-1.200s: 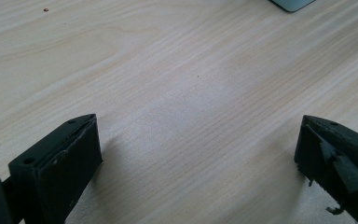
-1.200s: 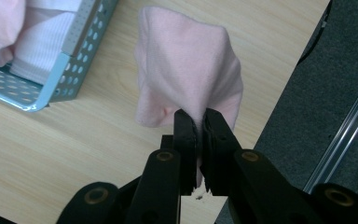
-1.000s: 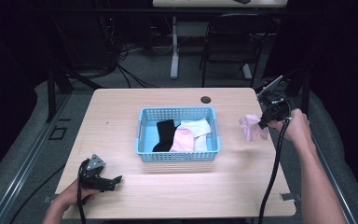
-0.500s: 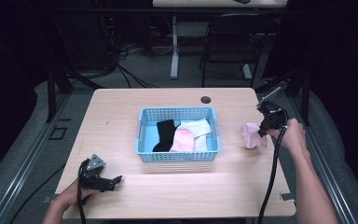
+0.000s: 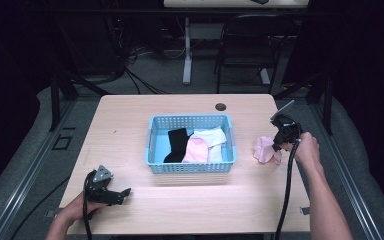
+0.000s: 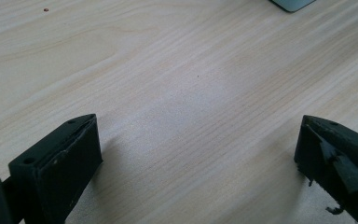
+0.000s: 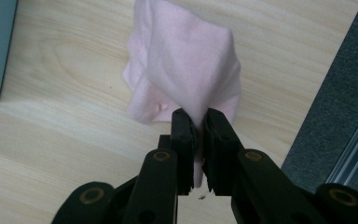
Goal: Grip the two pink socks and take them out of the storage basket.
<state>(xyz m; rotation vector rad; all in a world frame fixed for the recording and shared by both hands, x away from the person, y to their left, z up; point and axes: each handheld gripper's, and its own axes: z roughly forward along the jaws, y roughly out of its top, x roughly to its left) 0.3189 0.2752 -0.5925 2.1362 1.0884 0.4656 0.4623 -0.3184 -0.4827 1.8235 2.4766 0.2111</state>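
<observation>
Pink cloth: pinched by right gripper, bunched on table beside blue basket for setting down; left gripper spread, idle

1. A lab or test room: dark curtained surroundings ring one lit wooden table.
2. Cables sprawl over grey carpet beyond it.
3. An office chair and desk legs stand behind.

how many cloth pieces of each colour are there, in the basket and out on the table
pink: 2, one in the blue basket at, one pink cloth on the table, pinched by the right gripper
black: 1
white: 1
total: 4
</observation>
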